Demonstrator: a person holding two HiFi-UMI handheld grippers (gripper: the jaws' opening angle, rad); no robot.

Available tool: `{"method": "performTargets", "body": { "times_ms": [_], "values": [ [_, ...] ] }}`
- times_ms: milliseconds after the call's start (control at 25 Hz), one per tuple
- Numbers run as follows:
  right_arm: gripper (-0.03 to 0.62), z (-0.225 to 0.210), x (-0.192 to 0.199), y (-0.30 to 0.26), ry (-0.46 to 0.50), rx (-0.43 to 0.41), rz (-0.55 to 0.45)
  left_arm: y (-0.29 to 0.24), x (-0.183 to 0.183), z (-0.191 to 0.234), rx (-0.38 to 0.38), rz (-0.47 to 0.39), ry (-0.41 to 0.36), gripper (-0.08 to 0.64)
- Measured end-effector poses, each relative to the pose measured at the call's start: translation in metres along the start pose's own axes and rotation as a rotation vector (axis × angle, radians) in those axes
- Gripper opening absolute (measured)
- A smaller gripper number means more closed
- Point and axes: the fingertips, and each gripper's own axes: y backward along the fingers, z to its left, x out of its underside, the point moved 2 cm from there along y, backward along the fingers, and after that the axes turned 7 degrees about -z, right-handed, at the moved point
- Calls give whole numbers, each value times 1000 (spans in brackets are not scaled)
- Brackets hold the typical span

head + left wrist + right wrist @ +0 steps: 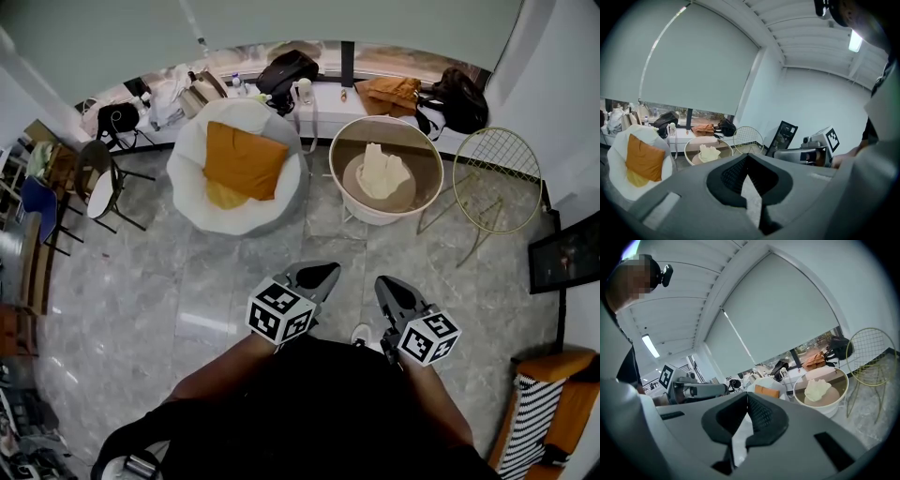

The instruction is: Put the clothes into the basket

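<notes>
A round white basket (429,192) stands on the grey floor ahead, with a cream cloth (382,170) lying in it. To its left an orange cloth (243,159) lies on a white beanbag (192,183). My left gripper (320,275) and right gripper (385,285) hover side by side near my body, well short of both. Each is shut with nothing between its jaws. The left gripper view shows the left gripper (748,155) closed, with the basket (692,144) and orange cloth (643,157) beyond. The right gripper view shows the right gripper (746,393) closed, and beyond it the basket (838,398).
A gold wire chair (497,178) stands right of the basket. Bags (286,67) line the window sill behind. A black chair and small round table (98,183) are at the left. An orange striped seat (544,412) is at the lower right, and a dark framed picture (562,253) leans on the right wall.
</notes>
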Motion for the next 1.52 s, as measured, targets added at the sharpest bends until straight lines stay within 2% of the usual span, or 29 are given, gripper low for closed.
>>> {"method": "performTargets", "body": {
  "times_ms": [600, 1080, 1520],
  "values": [
    [15, -60, -39, 51, 40, 14, -18, -54, -10, -47, -38, -35, -14, 0],
    [15, -101, -33, 81, 20, -30, 35, -96, 1, -85, -69, 5, -9, 0],
    [15, -102, -30, 76, 20, -61, 36, -99, 2, -84, -86, 33, -34, 0]
  ]
}}
